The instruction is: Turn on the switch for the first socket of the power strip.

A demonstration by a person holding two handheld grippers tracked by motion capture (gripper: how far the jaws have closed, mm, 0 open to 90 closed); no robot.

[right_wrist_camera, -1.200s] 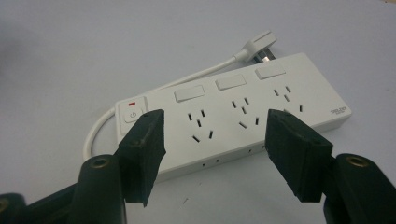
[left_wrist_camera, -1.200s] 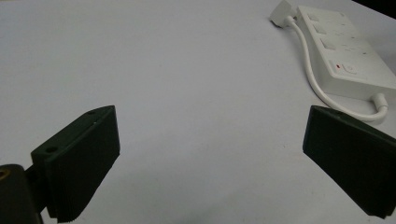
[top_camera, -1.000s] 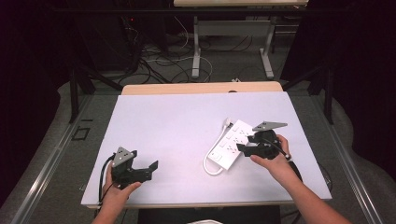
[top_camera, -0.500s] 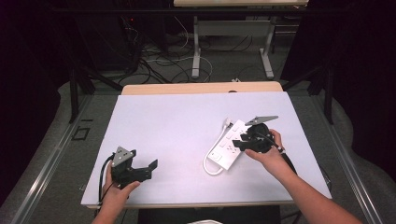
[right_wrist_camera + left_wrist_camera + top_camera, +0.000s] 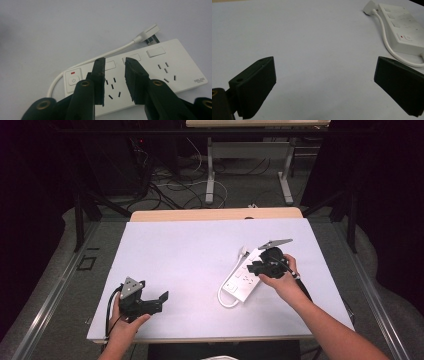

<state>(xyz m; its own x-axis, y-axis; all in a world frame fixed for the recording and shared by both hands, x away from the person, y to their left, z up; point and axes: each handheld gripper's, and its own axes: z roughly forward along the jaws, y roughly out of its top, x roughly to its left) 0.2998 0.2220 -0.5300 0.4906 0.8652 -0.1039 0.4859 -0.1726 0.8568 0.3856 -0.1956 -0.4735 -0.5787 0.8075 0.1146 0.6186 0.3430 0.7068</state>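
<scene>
The white tabletop (image 5: 190,265) carries one white power strip (image 5: 247,280), lying at an angle toward the right edge, roughly midway between the near and far edges, with its short cord (image 5: 223,300) looping off its near end and running back along the strip to the flat plug (image 5: 243,251) that rests at its far end. Over the last second the right hand (image 5: 282,282) has slid across the tabletop and brought the right gripper (image 5: 113,77) directly above the strip, and its jaws have just been closing: they now stand narrowly apart, with nothing clamped between them, their tips poised over the middle socket group in the right gripper view. My reading is that the hand is lining up narrowed jaws to press or pinch something on the strip's face, perhaps one of the small rocker switches (image 5: 156,53) behind the sockets, though contact is not visible. The left gripper (image 5: 150,301) rests near the near-left corner, unmoved from the earlier frames, its jaws wide apart and empty, aimed across the bare surface at the strip. A round power button (image 5: 73,80) with a red indicator mark above it sits at the cord end. Small grey brand lettering (image 5: 200,80) marks the opposite end; it seems to read DELIXI, but it is too small to be sure.
</scene>
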